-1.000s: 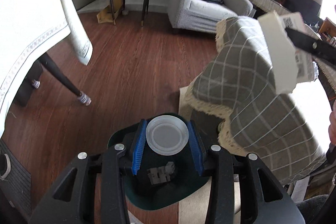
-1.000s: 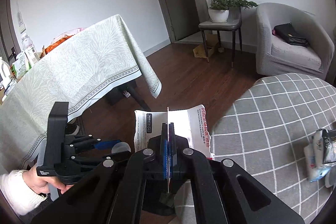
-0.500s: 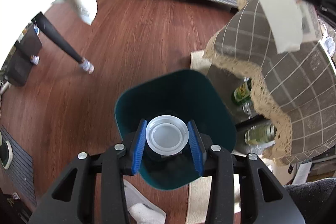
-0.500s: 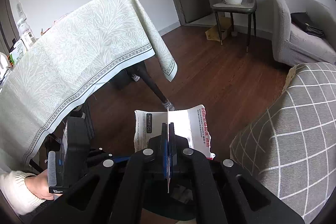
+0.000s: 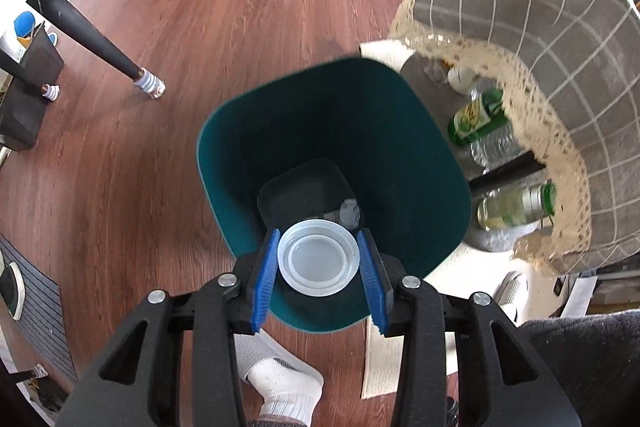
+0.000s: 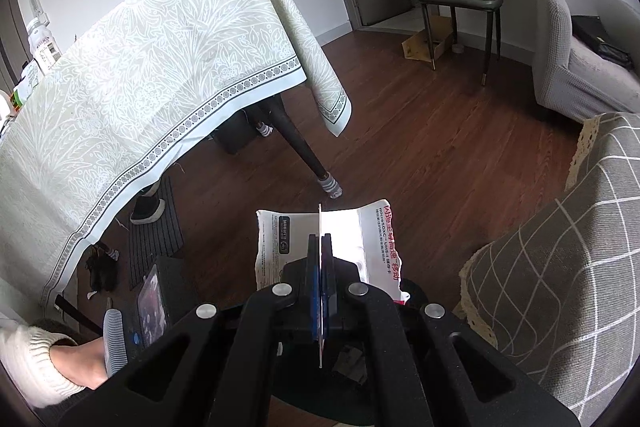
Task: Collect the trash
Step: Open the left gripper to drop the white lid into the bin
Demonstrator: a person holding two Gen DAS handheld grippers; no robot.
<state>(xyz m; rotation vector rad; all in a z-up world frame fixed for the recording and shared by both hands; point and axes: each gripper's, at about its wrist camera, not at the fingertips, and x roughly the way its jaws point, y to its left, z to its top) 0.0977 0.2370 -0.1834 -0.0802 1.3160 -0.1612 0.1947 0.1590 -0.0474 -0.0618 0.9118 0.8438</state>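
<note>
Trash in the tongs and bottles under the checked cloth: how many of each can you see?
Plastic lid in the left tongs: 1
Printed packet in the right tongs: 1
Bottles under the checked cloth: 2 clear to see
Total: 4

the white printed package [image 6: 372,247] carries red chinese characters and small dark print reading roughly "microsdxc uhs-i", beside a dark label panel too small to read.

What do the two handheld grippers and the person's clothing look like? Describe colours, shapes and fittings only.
Both the left gripper and the right gripper have matte black plastic frames with triangular cut-outs and silver round bolts. Their fingers carry blue ribbed pads. A cream knitted sleeve covers one wrist.
</note>
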